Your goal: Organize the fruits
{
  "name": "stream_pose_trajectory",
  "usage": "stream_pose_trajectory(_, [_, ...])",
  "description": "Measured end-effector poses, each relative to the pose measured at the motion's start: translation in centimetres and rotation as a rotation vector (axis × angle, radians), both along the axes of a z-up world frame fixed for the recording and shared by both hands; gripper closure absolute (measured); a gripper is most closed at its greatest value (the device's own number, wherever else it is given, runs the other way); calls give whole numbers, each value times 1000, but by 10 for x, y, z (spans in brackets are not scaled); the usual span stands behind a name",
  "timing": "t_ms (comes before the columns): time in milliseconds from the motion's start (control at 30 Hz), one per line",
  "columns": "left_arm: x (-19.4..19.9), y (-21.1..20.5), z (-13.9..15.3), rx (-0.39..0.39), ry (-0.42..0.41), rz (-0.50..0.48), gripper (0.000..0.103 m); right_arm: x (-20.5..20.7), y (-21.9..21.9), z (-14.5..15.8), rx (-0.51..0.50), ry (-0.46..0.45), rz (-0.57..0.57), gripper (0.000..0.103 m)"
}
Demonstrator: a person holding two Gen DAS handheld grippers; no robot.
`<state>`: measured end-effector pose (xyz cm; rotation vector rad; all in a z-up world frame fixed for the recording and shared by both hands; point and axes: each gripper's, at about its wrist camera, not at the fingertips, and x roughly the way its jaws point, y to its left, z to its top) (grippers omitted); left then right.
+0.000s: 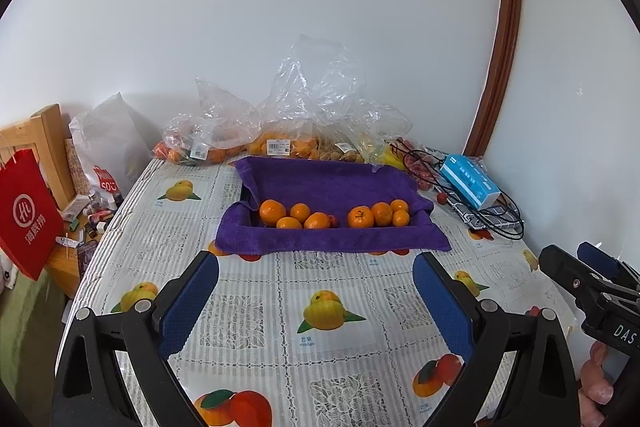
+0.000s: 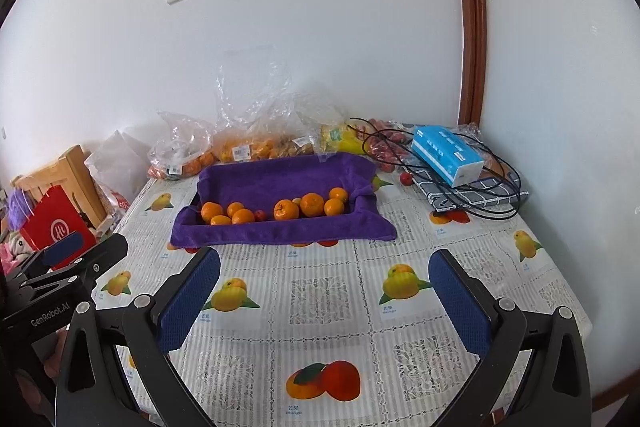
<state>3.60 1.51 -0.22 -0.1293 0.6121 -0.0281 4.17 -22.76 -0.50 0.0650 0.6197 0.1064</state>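
Blue-padded, the left gripper (image 1: 316, 277) and right gripper (image 2: 324, 273) hang spread wide and empty over bare tablecloth (image 2: 320, 327). Straight ahead, the purple-towel tray (image 1: 328, 187) lies crosswise holding mandarins (image 1: 320, 221), about equally near both. Beyond, bagged fruit (image 1: 276, 147) lines the wall.

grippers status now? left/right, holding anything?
Left gripper: open, holding nothing, above the tablecloth.
Right gripper: open, holding nothing.

left gripper (image 1: 316, 267): jaws wide, nothing between | right gripper (image 2: 324, 265): jaws wide, nothing between, angled downward
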Motion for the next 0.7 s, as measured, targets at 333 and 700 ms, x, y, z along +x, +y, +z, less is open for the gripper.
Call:
stream_pose_trajectory(333, [1, -1, -1, 2, 4, -2, 5, -2, -1, 5, 4, -9, 1, 0])
stream_pose_trajectory(700, [1, 0, -1, 0, 3, -1, 5, -2, 4, 4, -2, -9, 6, 0])
